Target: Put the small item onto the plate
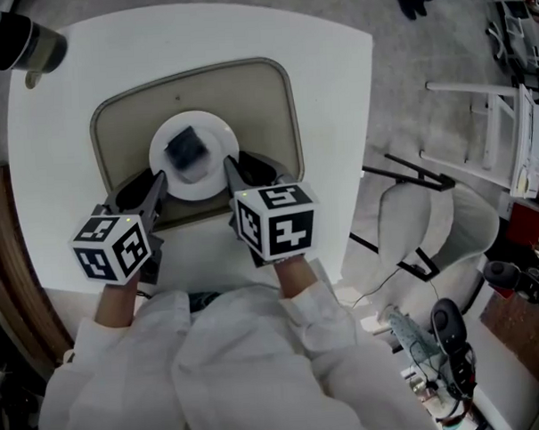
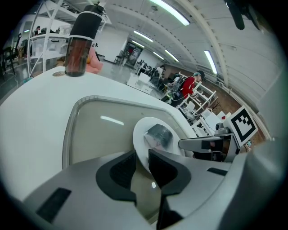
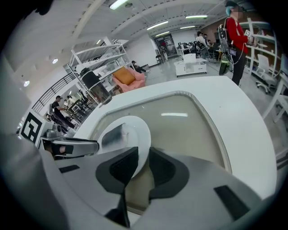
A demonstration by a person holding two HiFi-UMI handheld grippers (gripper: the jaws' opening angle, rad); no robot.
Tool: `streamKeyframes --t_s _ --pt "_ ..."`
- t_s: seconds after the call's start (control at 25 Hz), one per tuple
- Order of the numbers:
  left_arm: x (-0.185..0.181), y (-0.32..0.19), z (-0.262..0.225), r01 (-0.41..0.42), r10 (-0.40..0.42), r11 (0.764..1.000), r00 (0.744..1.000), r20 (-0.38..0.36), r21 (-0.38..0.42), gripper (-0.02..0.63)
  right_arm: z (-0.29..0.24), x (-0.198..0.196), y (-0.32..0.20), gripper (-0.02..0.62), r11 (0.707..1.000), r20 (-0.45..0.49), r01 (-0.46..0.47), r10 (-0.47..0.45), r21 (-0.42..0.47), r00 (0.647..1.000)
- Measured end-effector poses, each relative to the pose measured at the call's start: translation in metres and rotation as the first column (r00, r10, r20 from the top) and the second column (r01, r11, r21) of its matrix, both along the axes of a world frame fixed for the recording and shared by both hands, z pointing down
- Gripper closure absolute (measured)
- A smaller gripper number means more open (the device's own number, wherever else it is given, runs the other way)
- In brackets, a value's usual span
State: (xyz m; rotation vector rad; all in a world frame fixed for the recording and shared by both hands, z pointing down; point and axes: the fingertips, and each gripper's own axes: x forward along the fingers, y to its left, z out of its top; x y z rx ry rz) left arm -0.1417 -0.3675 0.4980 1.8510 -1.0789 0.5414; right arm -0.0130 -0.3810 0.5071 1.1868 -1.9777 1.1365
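- Head view first: the small item point(image 1: 188, 149), dark and blurred, already lies at about the middle of the plate point(image 1: 214, 136). The plate is over the beige tray point(image 1: 274, 111) on the white table point(image 1: 335, 91).
- My left gripper point(image 1: 158, 181) meets the plate rim at about 8 o'clock and my right gripper point(image 1: 230, 167) at about 4 o'clock. I think I took opposite sides so the plate stays level and the item does not slide off.
- Left gripper view: the jaws stand a narrow way apart with the white rim running between the pads. I read that as clamped on the rim, with nothing else between them.
- Right gripper view: the same, with a thin gap, the rim between the pads, and a hold on the plate.
- Whether the plate rests on the tray or hangs just above it, I cannot tell.
- Since the item is on the plate, I judge the placing done; this two-sided hold looks like carrying or shifting the plate.
- A dark bottle point(image 1: 17, 42) stands at 10 o'clock on the table, well apart.
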Motion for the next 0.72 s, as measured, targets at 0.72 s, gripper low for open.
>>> streamKeyframes --t_s 0.72 --pt "-0.013 0.020 -0.019 0.032 -0.034 0.998 0.999 0.031 0.056 0.526 -0.024 0.018 0.020 0.503 0.996 -0.061 0.022 -0.017 0.091 0.998"
